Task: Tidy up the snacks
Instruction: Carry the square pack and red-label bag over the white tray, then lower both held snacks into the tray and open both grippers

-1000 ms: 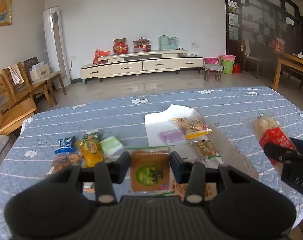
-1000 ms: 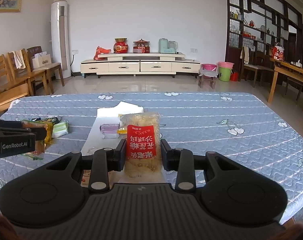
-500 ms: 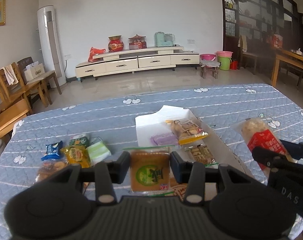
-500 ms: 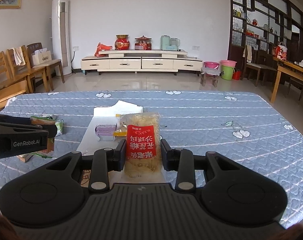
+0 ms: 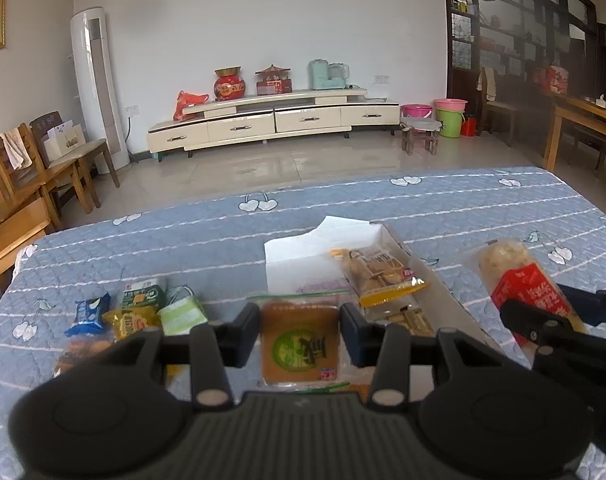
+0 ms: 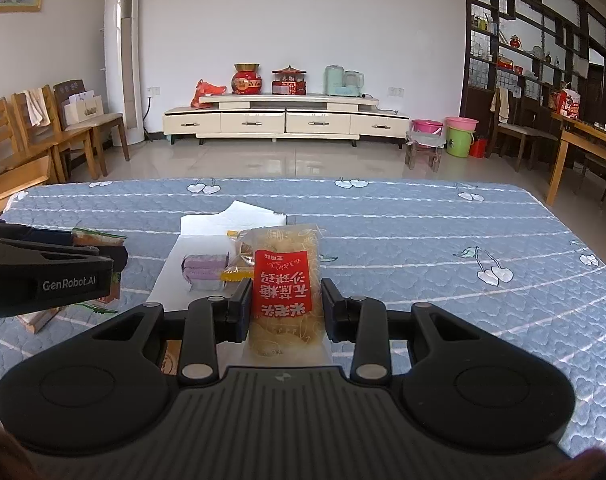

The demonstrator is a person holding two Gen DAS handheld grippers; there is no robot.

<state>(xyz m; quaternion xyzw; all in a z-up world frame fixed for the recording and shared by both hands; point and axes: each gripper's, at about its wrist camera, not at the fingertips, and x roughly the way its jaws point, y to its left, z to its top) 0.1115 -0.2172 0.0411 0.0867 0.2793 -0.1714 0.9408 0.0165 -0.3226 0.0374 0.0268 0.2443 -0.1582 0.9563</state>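
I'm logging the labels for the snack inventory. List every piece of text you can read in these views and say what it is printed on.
"GenRobot.AI": white letters on the side of the black left tool, seen in the right wrist view.
Red label on the clear pale-noodle snack packet in the right tool: white Chinese characters, upside down, not legible.
Brown cracker packet with a green round logo: blurred.
Small snack packets at the left: too small.

The brown square snack packet with a green round label (image 5: 299, 343) looks blurred in the left wrist view, and its lower edge is hidden behind the black gripper body. The orange-brown packet at the far left of the blue quilted table cover (image 5: 443, 204), (image 5: 81, 350), is mostly covered by that body. The white shallow cardboard box (image 6: 207, 228) is partly hidden in the right wrist view by the clear noodle-snack bag with a red label (image 6: 285, 280).
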